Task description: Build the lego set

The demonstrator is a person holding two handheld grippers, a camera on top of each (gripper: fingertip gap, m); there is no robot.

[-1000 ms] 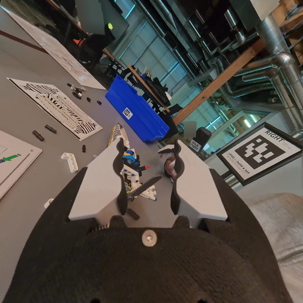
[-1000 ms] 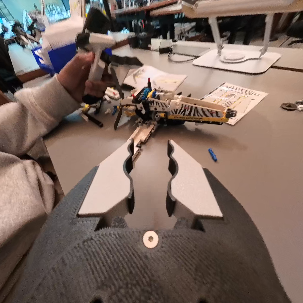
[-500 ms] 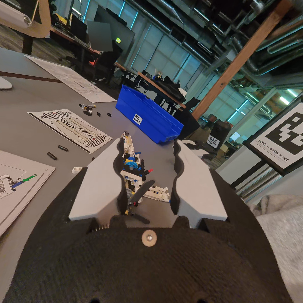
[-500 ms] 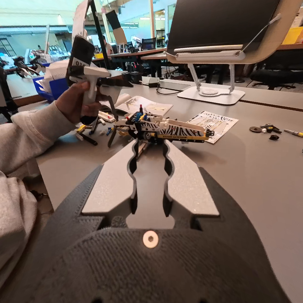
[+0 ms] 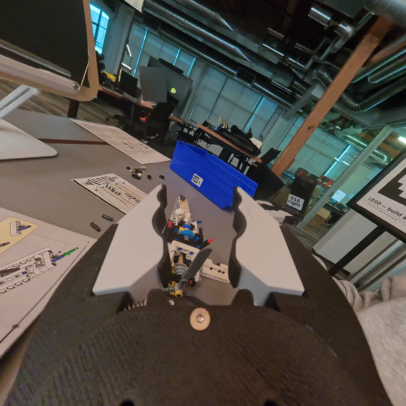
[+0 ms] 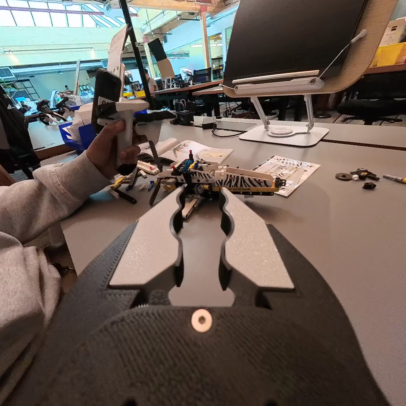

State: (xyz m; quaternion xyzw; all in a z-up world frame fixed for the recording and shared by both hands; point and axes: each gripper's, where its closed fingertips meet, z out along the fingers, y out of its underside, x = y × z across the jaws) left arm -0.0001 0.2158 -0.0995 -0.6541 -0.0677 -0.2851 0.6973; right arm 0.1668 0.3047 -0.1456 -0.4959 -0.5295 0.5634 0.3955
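I am looking at the lego plane (image 6: 211, 178), the one with zebra stripes, sitting on the grey worktop (image 6: 329, 230). Everything else I place from that plane.

My right tongs (image 6: 201, 193) are spread and holding nothing, with their tips reaching just in at the plane's belly. My left tongs (image 5: 198, 195) are spread too and empty; the plane's nose and grey propeller (image 5: 195, 267) are showing in the gap between them. I think they are hanging a bit above the plane, but I cannot tell for sure how high.

Here is what is worrying me. The propeller is thin and sticking out, so a bump from either tongs could knock it off or spin the plane around. If I am squeezing the belly too hard, small pieces could pop loose. The white beam (image 5: 214, 270) just beside the nose could get pushed away. Loose pins (image 5: 101, 222) lying to the plane's side could roll off and get lost.
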